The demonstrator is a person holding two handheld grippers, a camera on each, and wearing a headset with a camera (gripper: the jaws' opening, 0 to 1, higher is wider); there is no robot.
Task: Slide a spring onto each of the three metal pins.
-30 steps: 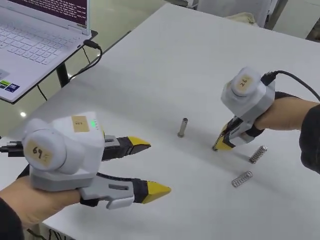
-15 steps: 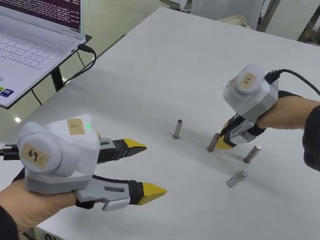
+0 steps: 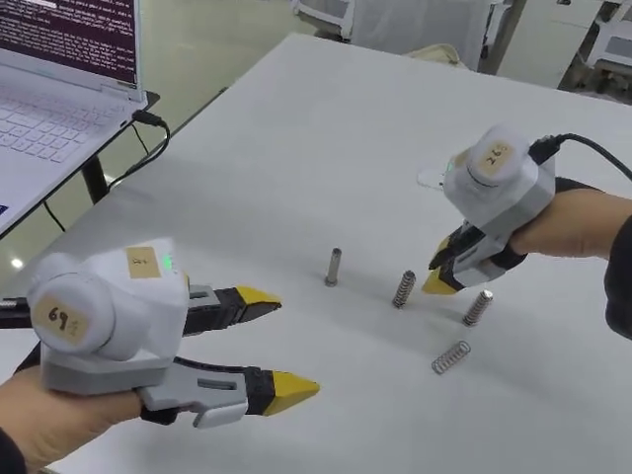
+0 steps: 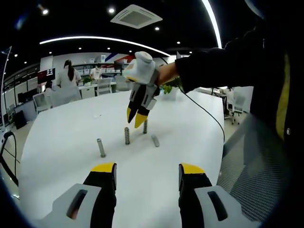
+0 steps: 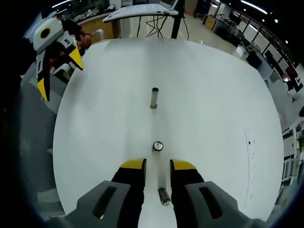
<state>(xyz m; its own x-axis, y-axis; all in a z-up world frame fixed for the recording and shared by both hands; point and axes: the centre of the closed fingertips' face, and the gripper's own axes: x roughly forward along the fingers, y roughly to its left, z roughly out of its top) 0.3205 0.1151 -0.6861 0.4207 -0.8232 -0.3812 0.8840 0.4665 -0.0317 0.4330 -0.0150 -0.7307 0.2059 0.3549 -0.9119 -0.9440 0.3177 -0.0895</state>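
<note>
Hovering right gripper, fingers parted, just beside an upright spring

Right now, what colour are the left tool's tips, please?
Yellow, on the left tool; head view best.

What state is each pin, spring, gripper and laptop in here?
Left gripper: open, empty.
Right gripper: slightly open, empty.
Bare pin: upright, no spring.
Middle pin: upright, spring on.
Third pin: upright, spring on.
Loose spring: lying on table.
Laptop: open, screen lit.
</note>
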